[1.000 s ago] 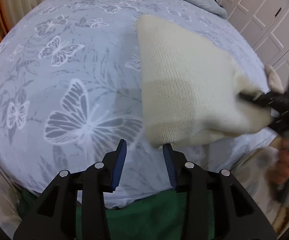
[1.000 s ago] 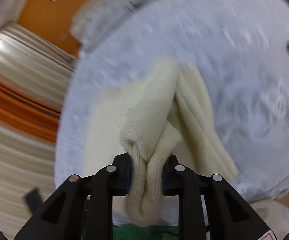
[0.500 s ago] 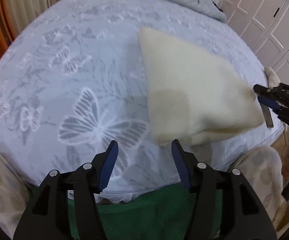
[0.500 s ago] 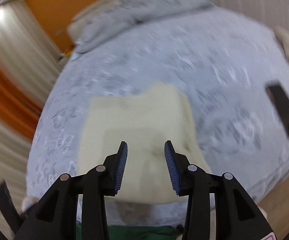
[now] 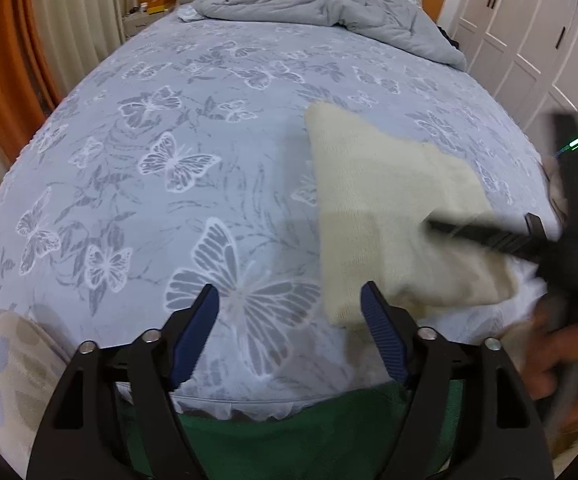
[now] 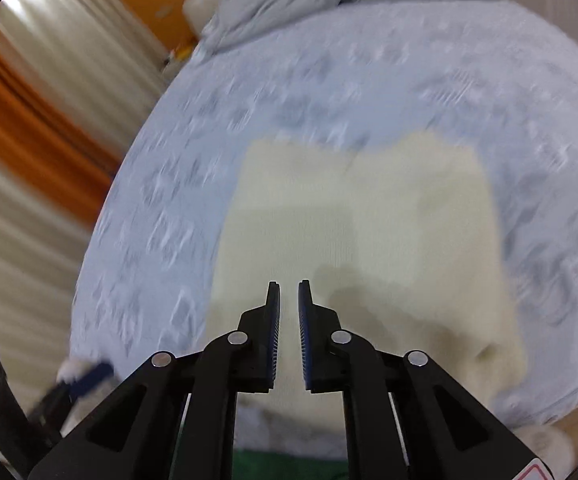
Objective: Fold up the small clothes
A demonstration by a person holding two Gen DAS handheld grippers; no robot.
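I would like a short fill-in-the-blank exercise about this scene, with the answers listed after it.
1. The cream garment lies on a bedsheet printed with ____.
2. The left gripper has its jaws wide ____.
3. At the head of the bed lies a crumpled ____ blanket.
4. The right gripper holds ____ between its nearly closed jaws.

Missing words: butterflies; open; grey; nothing

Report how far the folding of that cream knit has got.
Done: the cream knitted garment lies folded into a compact shape on the butterfly-print bedsheet. In hand: nothing; the left gripper is open and empty, the right gripper nearly closed above the knit. Left: perhaps smoothing or another fold.
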